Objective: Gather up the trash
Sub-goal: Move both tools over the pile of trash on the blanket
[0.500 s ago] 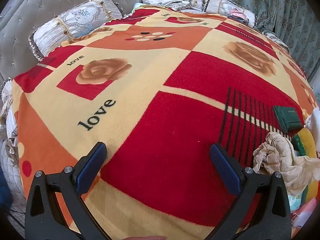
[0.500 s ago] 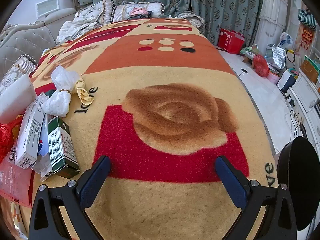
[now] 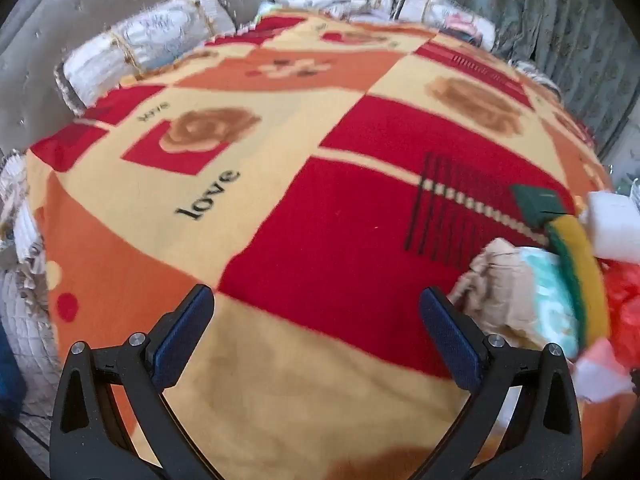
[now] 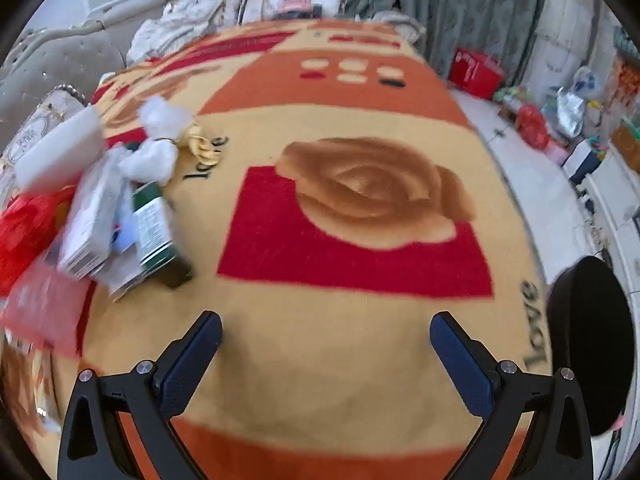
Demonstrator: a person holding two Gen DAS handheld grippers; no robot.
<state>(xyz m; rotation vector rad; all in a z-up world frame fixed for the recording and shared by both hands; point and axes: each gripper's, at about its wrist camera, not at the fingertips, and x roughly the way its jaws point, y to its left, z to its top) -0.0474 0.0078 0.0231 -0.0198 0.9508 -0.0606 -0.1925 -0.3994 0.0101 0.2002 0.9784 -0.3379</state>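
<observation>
While both claws, left [image 3: 316, 338] and right [image 4: 326, 364], hang wide and empty over the bed [image 4: 360, 344], the trash [image 4: 120, 220] lies heaped between them; best begin with the outlying green box [image 4: 156, 236], pinching its narrow sides.

1. The left gripper [image 3: 316, 334] hangs wide open over a blanket [image 3: 280, 240], nothing between its jaws.
2. Trash lies at the right edge: crumpled brown paper [image 3: 496, 280], a green box [image 3: 538, 204], a white block [image 3: 614, 226], a red bag [image 3: 624, 300].
3. A pillow [image 3: 140, 56] lies beyond the blanket.
</observation>
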